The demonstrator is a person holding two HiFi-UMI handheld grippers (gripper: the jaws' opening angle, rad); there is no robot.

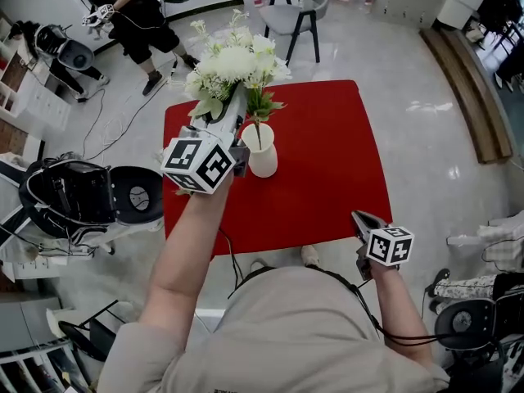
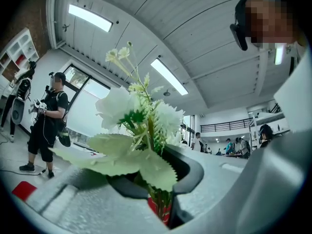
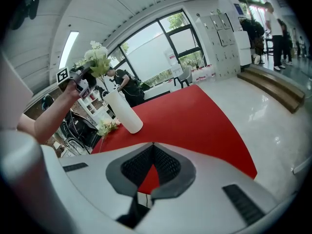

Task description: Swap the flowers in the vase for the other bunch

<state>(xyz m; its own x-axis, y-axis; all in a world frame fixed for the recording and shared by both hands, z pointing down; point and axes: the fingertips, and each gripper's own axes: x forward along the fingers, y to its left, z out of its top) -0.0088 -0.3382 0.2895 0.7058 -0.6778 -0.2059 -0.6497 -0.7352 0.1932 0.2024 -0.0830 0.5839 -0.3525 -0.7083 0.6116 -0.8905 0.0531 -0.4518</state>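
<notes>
Clamping the white-flowered, green-leaved bunch [image 1: 233, 60] upright, the left gripper [image 2: 163, 204] is holding its stems directly over the white cylindrical vase [image 1: 264, 158], left of the red table's [image 1: 327, 162] centre. The right gripper [image 3: 152, 155] is idling closed and empty.

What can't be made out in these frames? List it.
- Other bunch: head view, mostly covered by the left gripper and arm; right gripper view, too small for detail.
- Vase: not visible in the left gripper view; the held flowers and gripper body fill the lower frame.
- Stem at the vase mouth: head view, too thin to tell whether it belongs to the held flowers.
</notes>
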